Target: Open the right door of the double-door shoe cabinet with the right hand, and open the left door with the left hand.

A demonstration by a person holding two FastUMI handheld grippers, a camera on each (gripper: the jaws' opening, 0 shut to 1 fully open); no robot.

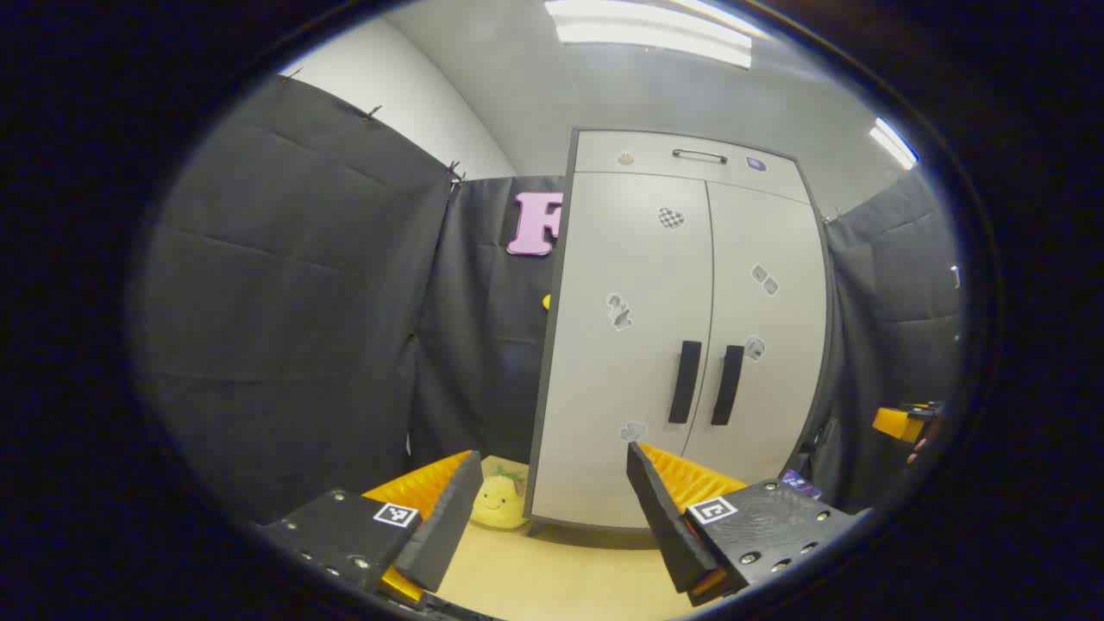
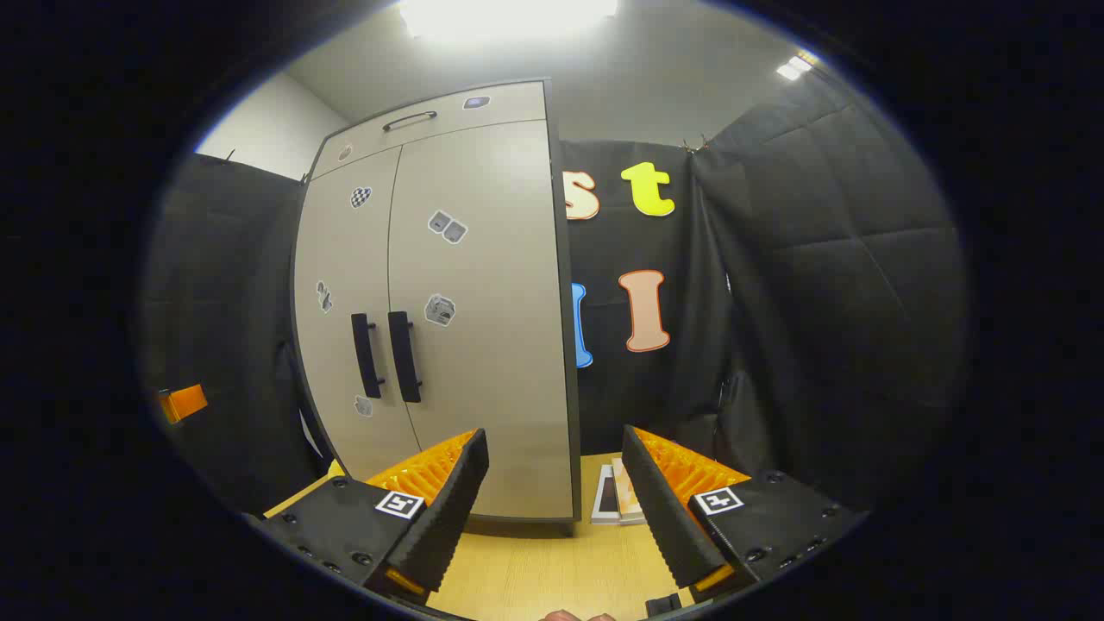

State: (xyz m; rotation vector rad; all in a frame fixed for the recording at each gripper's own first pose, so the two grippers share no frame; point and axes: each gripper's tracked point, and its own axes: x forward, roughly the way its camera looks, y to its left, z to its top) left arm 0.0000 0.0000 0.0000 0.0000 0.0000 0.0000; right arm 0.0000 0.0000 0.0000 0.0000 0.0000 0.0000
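Grey shoe cabinet (image 1: 681,328) stands shut before me; my left gripper (image 1: 552,509) and right gripper (image 2: 552,500) hover level, well short of it, fingers spread wide

cabinet (image 1: 673,345) before booth wall, plush toy (image 1: 500,503) left, books (image 2: 617,500) right

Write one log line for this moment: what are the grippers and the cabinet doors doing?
left gripper: open, off cabinet | right gripper: open, off cabinet | left door: shut | right door: shut | handles: untouched
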